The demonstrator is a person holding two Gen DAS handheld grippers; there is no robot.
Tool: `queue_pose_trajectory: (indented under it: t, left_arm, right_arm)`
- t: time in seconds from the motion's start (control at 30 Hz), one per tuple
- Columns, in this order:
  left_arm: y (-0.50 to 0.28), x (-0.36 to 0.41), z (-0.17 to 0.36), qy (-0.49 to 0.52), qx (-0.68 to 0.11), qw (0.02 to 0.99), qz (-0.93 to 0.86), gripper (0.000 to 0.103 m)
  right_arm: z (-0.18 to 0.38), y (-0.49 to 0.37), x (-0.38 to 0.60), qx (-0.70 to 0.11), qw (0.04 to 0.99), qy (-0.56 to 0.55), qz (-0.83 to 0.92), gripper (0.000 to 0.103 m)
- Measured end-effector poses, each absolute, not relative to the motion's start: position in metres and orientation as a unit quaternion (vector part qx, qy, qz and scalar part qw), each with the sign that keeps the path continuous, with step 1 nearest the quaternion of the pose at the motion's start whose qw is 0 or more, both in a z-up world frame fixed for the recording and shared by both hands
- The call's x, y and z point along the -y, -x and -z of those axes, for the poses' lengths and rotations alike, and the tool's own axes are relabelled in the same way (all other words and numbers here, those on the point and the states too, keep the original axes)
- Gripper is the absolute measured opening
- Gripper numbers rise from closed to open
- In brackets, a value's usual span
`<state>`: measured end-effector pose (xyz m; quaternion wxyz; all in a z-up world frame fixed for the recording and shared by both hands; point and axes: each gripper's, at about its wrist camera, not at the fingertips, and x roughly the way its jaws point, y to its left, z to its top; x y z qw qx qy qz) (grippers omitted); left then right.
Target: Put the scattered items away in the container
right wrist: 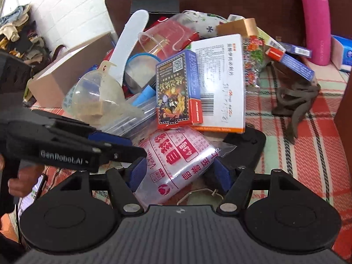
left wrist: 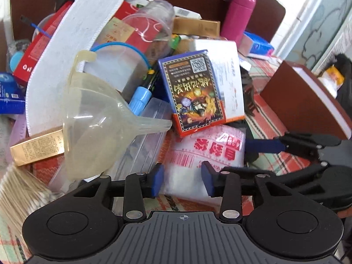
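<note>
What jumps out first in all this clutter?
Probably the bright pink flask, upright at the back right of the checked cloth. Then the dark playing-card box leaning on the heap's middle, with a cloudy plastic funnel on its side to the left. Nearest, the right gripper straddles a red-printed plastic bag.

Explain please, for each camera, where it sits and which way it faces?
Left wrist: on the left claw, looking down at the pile; the right claw crosses at right.
Right wrist: on the right claw, straddling the cotton bag; the left claw and a hand show at left.
Shared: cotton bag, card box, funnel, pink flask.
</note>
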<state>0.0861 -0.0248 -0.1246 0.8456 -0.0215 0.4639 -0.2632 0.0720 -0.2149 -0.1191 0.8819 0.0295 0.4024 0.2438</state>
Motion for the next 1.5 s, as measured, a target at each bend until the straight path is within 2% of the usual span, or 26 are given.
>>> queue_pose_trajectory:
  t: [0.1,0.17,0.4,0.43,0.47,0.53,0.67,0.77,0.83,0.87,0.93,0.97,1.1,1.17,1.23,1.33,1.43,1.5]
  left_arm:
    - [-0.084,0.021,0.125,0.021,-0.462,0.846,0.266,0.051]
    - [-0.084,0.02,0.127,0.019,-0.46,0.845,0.272,0.063]
    - [-0.104,0.027,0.131,0.021,-0.476,0.837,0.269,0.062]
    - [-0.106,0.028,0.131,0.021,-0.48,0.835,0.269,0.049]
    - [-0.106,0.028,0.13,0.019,-0.483,0.833,0.269,0.045]
    - [-0.103,0.026,0.13,0.02,-0.484,0.832,0.272,0.039]
    - [-0.081,0.019,0.126,0.018,-0.486,0.833,0.262,0.03]
    - [-0.055,0.009,0.124,0.018,-0.497,0.823,0.274,0.029]
    - [-0.047,0.005,0.125,0.022,-0.501,0.823,0.269,0.033]
    - [-0.044,0.003,0.126,0.024,-0.502,0.822,0.267,0.041]
    - [-0.047,0.002,0.127,0.029,-0.505,0.823,0.257,0.066]
    - [-0.051,0.003,0.127,0.032,-0.507,0.824,0.253,0.065]
    - [-0.065,0.003,0.128,0.043,-0.514,0.818,0.254,0.064]
    - [-0.063,-0.001,0.128,0.058,-0.517,0.811,0.268,0.041]
    - [-0.053,0.005,0.125,0.032,-0.507,0.815,0.279,0.039]
    - [-0.039,0.008,0.124,0.015,-0.504,0.814,0.288,0.039]
    - [-0.04,0.003,0.128,0.034,-0.51,0.81,0.287,0.053]
    - [-0.046,0.0,0.129,0.051,-0.514,0.81,0.28,0.054]
  right_arm:
    - [0.115,-0.069,0.208,-0.41,0.874,-0.002,-0.26,0.064]
    - [0.116,-0.065,0.206,-0.414,0.865,0.003,-0.284,0.061]
    - [0.138,-0.092,0.212,-0.448,0.846,-0.092,-0.274,0.067]
    - [0.14,-0.095,0.213,-0.452,0.843,-0.107,-0.272,0.068]
    - [0.14,-0.095,0.212,-0.453,0.842,-0.107,-0.271,0.07]
    - [0.14,-0.093,0.211,-0.456,0.841,-0.107,-0.27,0.072]
    - [0.133,-0.081,0.204,-0.459,0.839,-0.085,-0.281,0.06]
    - [0.127,-0.063,0.206,-0.465,0.83,-0.074,-0.299,0.054]
    - [0.127,-0.057,0.21,-0.47,0.826,-0.085,-0.299,0.054]
    - [0.128,-0.056,0.212,-0.471,0.826,-0.093,-0.296,0.056]
    - [0.133,-0.06,0.215,-0.478,0.823,-0.122,-0.282,0.062]
    - [0.136,-0.063,0.215,-0.482,0.819,-0.135,-0.281,0.065]
    - [0.138,-0.07,0.215,-0.483,0.818,-0.147,-0.276,0.062]
    - [0.14,-0.072,0.216,-0.483,0.817,-0.156,-0.274,0.061]
    - [0.139,-0.069,0.216,-0.479,0.819,-0.157,-0.274,0.06]
    - [0.137,-0.057,0.213,-0.483,0.815,-0.147,-0.283,0.056]
    - [0.141,-0.054,0.216,-0.487,0.81,-0.162,-0.285,0.056]
    - [0.144,-0.059,0.217,-0.488,0.808,-0.18,-0.276,0.056]
